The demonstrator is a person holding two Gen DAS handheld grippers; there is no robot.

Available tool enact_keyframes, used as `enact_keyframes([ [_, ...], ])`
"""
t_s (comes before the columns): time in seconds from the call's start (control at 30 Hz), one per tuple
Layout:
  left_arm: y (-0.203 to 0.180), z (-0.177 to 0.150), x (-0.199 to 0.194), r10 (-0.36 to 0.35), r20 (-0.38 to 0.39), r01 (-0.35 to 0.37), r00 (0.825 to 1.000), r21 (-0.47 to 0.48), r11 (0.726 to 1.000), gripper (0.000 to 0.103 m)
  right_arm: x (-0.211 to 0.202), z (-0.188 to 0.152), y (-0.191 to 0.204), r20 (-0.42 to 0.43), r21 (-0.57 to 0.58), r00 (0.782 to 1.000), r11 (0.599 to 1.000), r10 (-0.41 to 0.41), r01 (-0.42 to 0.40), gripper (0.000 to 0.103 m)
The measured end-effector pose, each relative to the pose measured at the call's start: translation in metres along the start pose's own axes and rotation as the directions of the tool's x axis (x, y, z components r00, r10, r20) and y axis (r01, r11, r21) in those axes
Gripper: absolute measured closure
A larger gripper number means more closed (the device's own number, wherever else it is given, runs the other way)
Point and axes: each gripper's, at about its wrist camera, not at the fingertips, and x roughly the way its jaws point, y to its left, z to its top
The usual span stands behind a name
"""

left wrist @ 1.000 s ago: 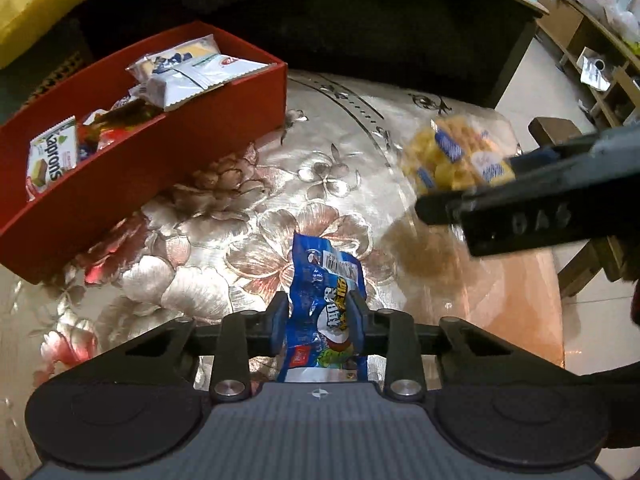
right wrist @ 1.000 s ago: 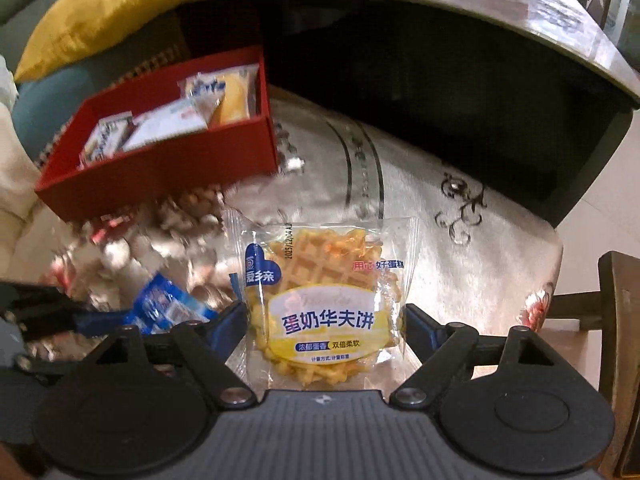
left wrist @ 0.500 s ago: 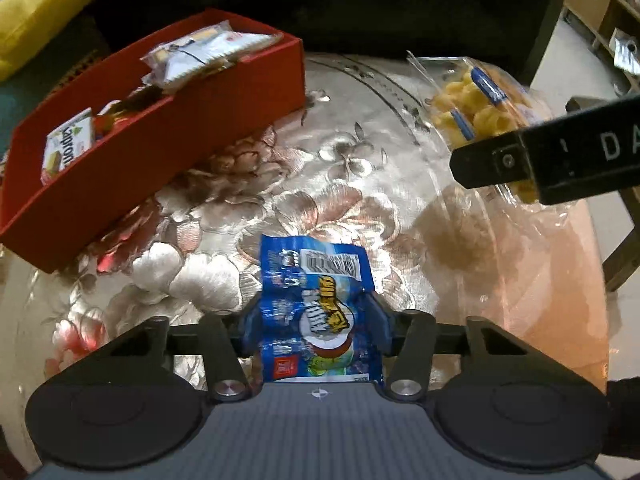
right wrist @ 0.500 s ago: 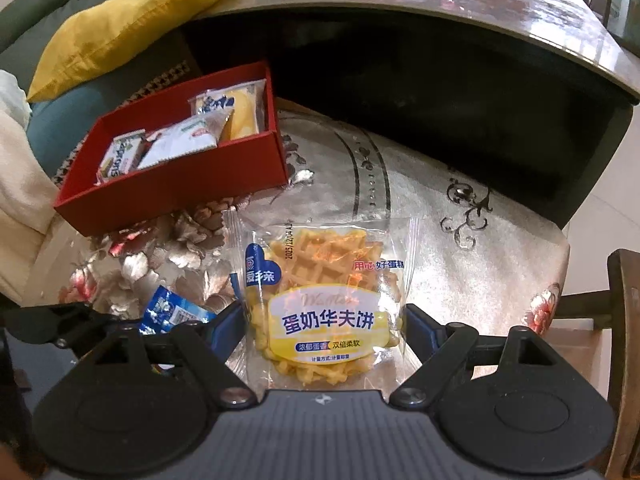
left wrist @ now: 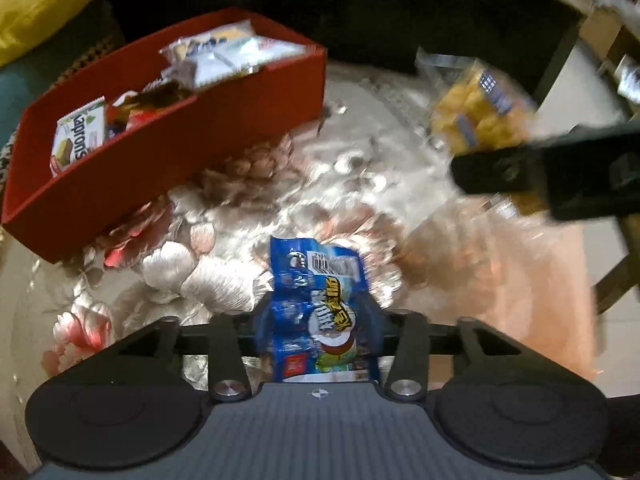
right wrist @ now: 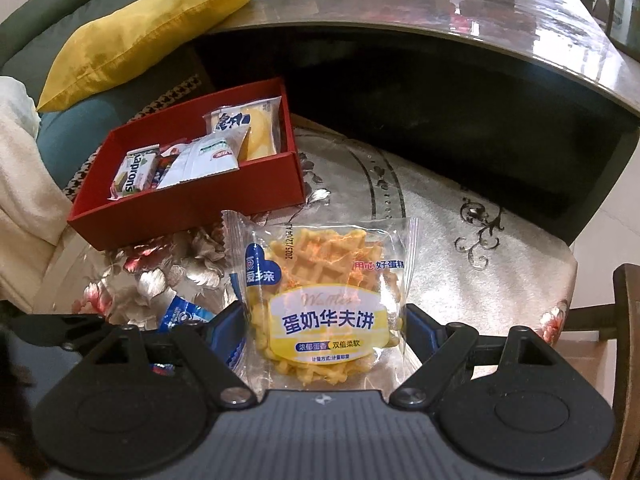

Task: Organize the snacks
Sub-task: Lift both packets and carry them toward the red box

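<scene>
Left tongs (left wrist: 318, 320) pinch a blue snack packet (left wrist: 320, 304); right tongs (right wrist: 326, 330) pinch a waffle pack (right wrist: 324, 300) marked "蛋奶华夫饼". Bare floral desk (right wrist: 440, 240) separates both from the red box (right wrist: 192, 204), holding "Saprons" wafers (right wrist: 134, 174).

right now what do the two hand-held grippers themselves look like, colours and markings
Both are matte black plastic. Each has a ribbed grey body, two round black discs, silver pivot screws and blue finger pads. The right hand-held gripper and left hand-held gripper bear a small crosshair mark.
</scene>
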Motion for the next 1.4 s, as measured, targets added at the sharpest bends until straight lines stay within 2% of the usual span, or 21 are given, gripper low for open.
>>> enact_keyframes([
  [0.03, -0.002, 0.000, 0.004, 0.024, 0.000, -0.024, 1.000, 0.013, 1.000, 0.023, 0.000, 0.000, -0.001, 0.000, 0.003, 1.000, 1.000, 0.002, -0.002, 0.024],
  [0.07, -0.005, -0.001, 0.007, 0.045, 0.005, -0.046, 0.999, 0.026, 0.999, 0.018, -0.001, 0.000, -0.002, 0.001, 0.006, 1.000, 1.000, 0.006, -0.006, 0.024],
  [0.13, -0.014, -0.003, 0.010, 0.102, 0.018, -0.103, 0.995, 0.068, 0.992, 0.016, -0.002, 0.001, -0.005, 0.003, 0.009, 1.000, 1.000, 0.014, -0.014, 0.024],
  [0.2, -0.017, -0.004, 0.009, 0.124, 0.030, -0.126, 0.992, 0.091, 0.988, 0.016, -0.003, 0.001, -0.006, 0.002, 0.012, 1.000, 1.000, 0.021, -0.021, 0.024],
  [0.27, -0.014, -0.004, 0.009, 0.096, 0.016, -0.097, 0.995, 0.082, 0.992, 0.022, -0.005, 0.000, -0.008, 0.002, 0.011, 1.000, 1.000, 0.028, -0.028, 0.024],
  [0.33, -0.006, -0.003, 0.006, 0.038, -0.003, -0.038, 0.999, 0.040, 0.998, 0.039, -0.007, -0.001, -0.007, 0.004, 0.008, 0.999, 0.999, 0.032, -0.032, 0.024],
  [0.47, -0.012, -0.005, -0.003, 0.061, 0.021, -0.063, 0.998, 0.076, 0.995, 0.048, -0.012, 0.001, -0.007, 0.018, 0.006, 0.999, 0.999, 0.038, -0.039, 0.024],
  [0.6, -0.006, -0.001, -0.019, 0.026, 0.053, -0.028, 0.998, 0.042, 0.999, 0.068, -0.019, 0.002, -0.005, 0.044, 0.001, 0.998, 0.999, 0.046, -0.046, 0.024],
  [0.7, 0.005, 0.003, -0.025, -0.004, 0.061, 0.004, 0.998, -0.003, 1.000, 0.072, -0.018, 0.003, -0.003, 0.046, 0.000, 0.998, 0.999, 0.044, -0.044, 0.024],
  [0.77, 0.013, 0.004, -0.022, -0.027, 0.051, 0.029, 0.998, -0.033, 0.999, 0.068, -0.016, 0.003, -0.001, 0.038, -0.002, 0.998, 0.999, 0.045, -0.045, 0.024],
  [0.83, 0.020, 0.004, -0.015, -0.041, 0.029, 0.043, 0.999, -0.060, 0.997, 0.052, -0.013, 0.002, 0.000, 0.032, -0.008, 0.998, 0.999, 0.045, -0.045, 0.024],
  [0.97, 0.029, 0.002, 0.007, -0.026, -0.022, 0.023, 0.999, -0.096, 0.995, 0.031, -0.010, 0.001, 0.001, 0.021, -0.016, 0.999, 0.999, 0.048, -0.048, 0.024],
  [1.0, 0.029, 0.001, 0.010, -0.016, -0.029, 0.013, 0.999, -0.095, 0.995, 0.028, -0.009, 0.002, 0.001, 0.020, -0.017, 0.999, 0.999, 0.049, -0.049, 0.024],
  [1.1, 0.025, 0.002, 0.013, 0.007, -0.025, -0.009, 1.000, -0.063, 0.998, 0.028, -0.008, 0.002, -0.001, 0.016, -0.015, 0.999, 0.999, 0.049, -0.049, 0.024],
  [1.27, 0.027, -0.001, 0.012, 0.004, -0.022, -0.006, 1.000, -0.070, 0.998, 0.030, -0.008, 0.001, -0.002, 0.016, -0.018, 0.999, 0.999, 0.050, -0.050, 0.024],
  [1.4, 0.028, -0.004, 0.001, -0.027, -0.013, 0.026, 1.000, -0.083, 0.996, 0.030, -0.010, 0.003, -0.002, 0.023, -0.013, 0.998, 0.998, 0.065, -0.065, 0.024],
])
